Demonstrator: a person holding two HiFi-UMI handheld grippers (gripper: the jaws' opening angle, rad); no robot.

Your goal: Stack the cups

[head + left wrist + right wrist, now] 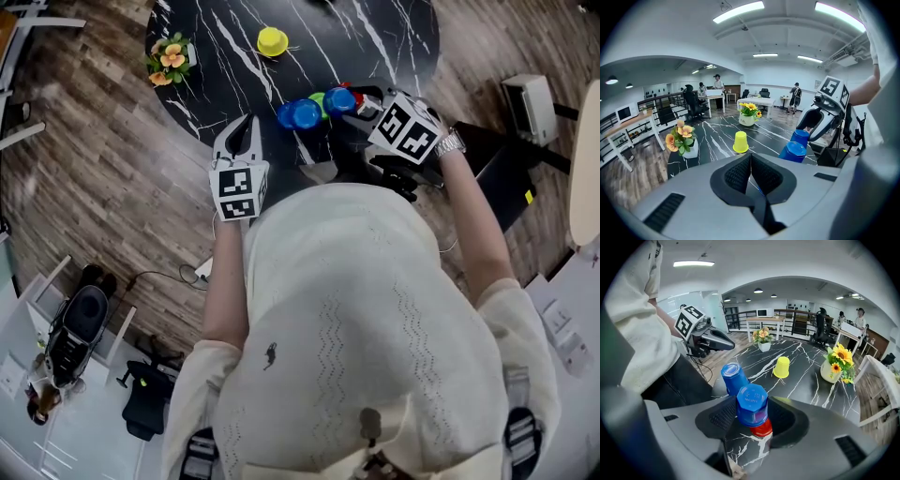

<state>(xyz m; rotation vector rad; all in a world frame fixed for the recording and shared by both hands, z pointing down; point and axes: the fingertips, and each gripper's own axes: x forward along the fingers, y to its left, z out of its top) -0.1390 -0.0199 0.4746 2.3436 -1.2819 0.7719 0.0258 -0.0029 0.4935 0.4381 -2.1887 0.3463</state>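
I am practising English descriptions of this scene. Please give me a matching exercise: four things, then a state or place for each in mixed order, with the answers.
1. left gripper
2. right gripper
3. yellow cup
4. red cup

A. under the blue cup
B. jaws apart, either side of the blue cup
C. jaws together, nothing between them
D. upside down, apart from the other cups

Pairs: 1-C, 2-B, 3-D, 4-A
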